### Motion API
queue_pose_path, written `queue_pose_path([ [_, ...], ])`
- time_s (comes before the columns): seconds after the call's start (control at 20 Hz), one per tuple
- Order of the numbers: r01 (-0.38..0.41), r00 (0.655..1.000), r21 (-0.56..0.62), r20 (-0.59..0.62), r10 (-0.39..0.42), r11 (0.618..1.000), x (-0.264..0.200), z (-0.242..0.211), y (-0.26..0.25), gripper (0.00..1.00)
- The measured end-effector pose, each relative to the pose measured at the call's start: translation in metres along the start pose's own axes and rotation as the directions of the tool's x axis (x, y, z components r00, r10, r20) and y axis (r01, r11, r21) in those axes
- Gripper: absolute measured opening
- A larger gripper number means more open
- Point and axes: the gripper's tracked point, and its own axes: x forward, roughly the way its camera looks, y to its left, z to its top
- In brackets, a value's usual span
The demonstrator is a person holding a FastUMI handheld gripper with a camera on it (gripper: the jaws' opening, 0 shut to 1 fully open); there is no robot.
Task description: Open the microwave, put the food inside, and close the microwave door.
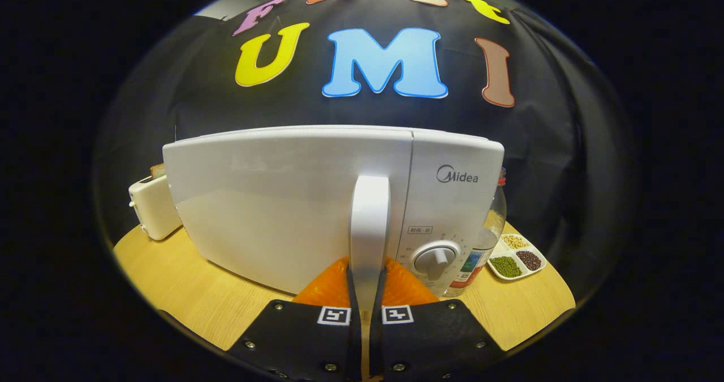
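— So what are the jaws (pixel 366 308) doing?

— They are sitting narrow, nearly together, with the handle (pixel 370 229) of the microwave (pixel 271 212) running down between them. Both fingers (pixel 308 337) are lying right against the handle's lower end, one on each side, so they are gripping it.

— Is the door standing open?

— It is looking shut: the door face is lying flush with the control panel (pixel 452 201) beside it, and the seam between them is running straight.

— And the food?

— Something orange (pixel 331 288) is peeking out just beyond the fingers, on either side of the handle and below the door's bottom edge. I cannot tell what it is, or whether it is part of the tool itself.

— What is sitting on the panel?

— A round knob (pixel 434 259) is sitting low on it, just to the side of the handle.

— What else is lying on the tabletop (pixel 186 291)?

— A clear bottle (pixel 487 240) is standing upright just beside the microwave on the panel side, touching or nearly touching it. Past the bottle, a small divided dish (pixel 517 257) is holding three kinds of beans, one per compartment: pale, dark and green. On the other side of the microwave, a cream toaster (pixel 154 206) is standing close against it, with a slice of bread (pixel 158 170) poking out of the top.
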Motion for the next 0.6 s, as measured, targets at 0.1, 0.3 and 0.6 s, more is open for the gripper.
queue_pose_path([
  [0.1, 0.002, 1.000, -0.011, -0.001, -0.002, 1.000, -0.019, -0.008, 0.005, 0.06],
  [0.3, -0.026, 0.999, -0.067, 0.021, 0.027, 0.997, -0.065, -0.023, 0.026, 0.06],
  [0.6, -0.042, 0.999, -0.039, -0.031, 0.041, 0.998, -0.109, -0.036, 0.054, 0.06],
])
